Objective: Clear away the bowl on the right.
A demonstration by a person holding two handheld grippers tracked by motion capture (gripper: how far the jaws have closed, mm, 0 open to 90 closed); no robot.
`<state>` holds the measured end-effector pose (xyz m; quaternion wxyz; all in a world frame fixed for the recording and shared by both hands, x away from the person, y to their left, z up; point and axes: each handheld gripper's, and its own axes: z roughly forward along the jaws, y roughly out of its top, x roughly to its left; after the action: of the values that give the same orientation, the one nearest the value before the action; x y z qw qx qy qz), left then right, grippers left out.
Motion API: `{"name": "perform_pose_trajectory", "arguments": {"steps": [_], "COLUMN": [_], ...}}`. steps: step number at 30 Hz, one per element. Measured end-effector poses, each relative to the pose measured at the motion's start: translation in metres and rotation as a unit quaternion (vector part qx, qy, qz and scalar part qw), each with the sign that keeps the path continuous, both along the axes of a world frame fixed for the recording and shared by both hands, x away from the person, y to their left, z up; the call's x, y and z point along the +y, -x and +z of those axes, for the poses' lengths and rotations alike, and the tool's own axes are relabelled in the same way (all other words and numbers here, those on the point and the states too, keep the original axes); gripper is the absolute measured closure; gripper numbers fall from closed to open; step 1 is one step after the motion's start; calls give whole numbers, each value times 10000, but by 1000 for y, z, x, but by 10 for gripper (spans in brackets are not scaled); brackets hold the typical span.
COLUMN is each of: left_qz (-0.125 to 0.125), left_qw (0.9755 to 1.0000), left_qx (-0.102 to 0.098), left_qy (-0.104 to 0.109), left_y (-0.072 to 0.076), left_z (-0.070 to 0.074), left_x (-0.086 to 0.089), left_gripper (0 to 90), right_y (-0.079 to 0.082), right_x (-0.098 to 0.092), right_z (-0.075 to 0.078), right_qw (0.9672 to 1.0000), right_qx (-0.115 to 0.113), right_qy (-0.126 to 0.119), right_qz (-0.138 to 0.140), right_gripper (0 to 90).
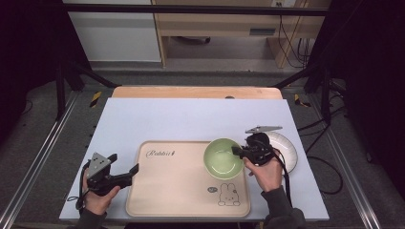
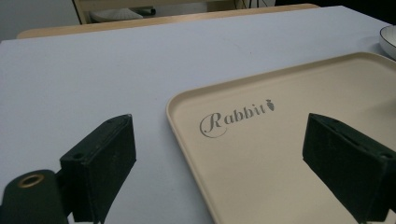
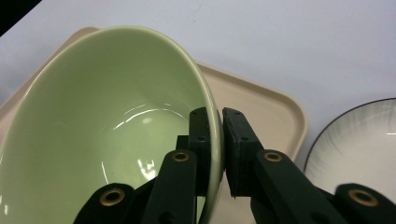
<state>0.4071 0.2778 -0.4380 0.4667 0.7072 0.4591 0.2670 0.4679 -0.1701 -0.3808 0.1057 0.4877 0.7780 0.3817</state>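
Jaws of my right gripper (image 3: 214, 140) pinch the green bowl (image 1: 223, 158) rim over tray (image 1: 157, 191); left gripper (image 2: 224, 163) gapes; thin grip, bowl may tip.

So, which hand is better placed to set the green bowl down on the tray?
The right. Its fingers already clamp the green bowl by the rim, over the tray. The left gripper is open at the tray's left edge.

Tray (image 1: 157, 191) left and middle: bare, open to passage.
Tray right end: blocked by green bowl (image 1: 223, 158).
Beside tray, right: white plate (image 1: 288, 149) obstructs.
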Motion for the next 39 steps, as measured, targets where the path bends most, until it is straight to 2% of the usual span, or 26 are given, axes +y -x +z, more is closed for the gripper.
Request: {"name": "perform_pose_trajectory", "arguments": {"steps": [24,39], "left_qz": [-22,-47], "left_qw": [10000,10000], "left_qx": [-40,-60], "left_qy": [50,37], "left_y": [1,1], "left_z": [2,2], "left_x": [1,0], "left_gripper": [94,94], "right_y": [-2,-5], "right_x": [42,63], "right_z": [-15,-24], "right_qw": [9987,9982], "right_qx": [90,183], "right_qy": [-9,-50], "right_qz": [495,568], "right_gripper": [826,826]}}
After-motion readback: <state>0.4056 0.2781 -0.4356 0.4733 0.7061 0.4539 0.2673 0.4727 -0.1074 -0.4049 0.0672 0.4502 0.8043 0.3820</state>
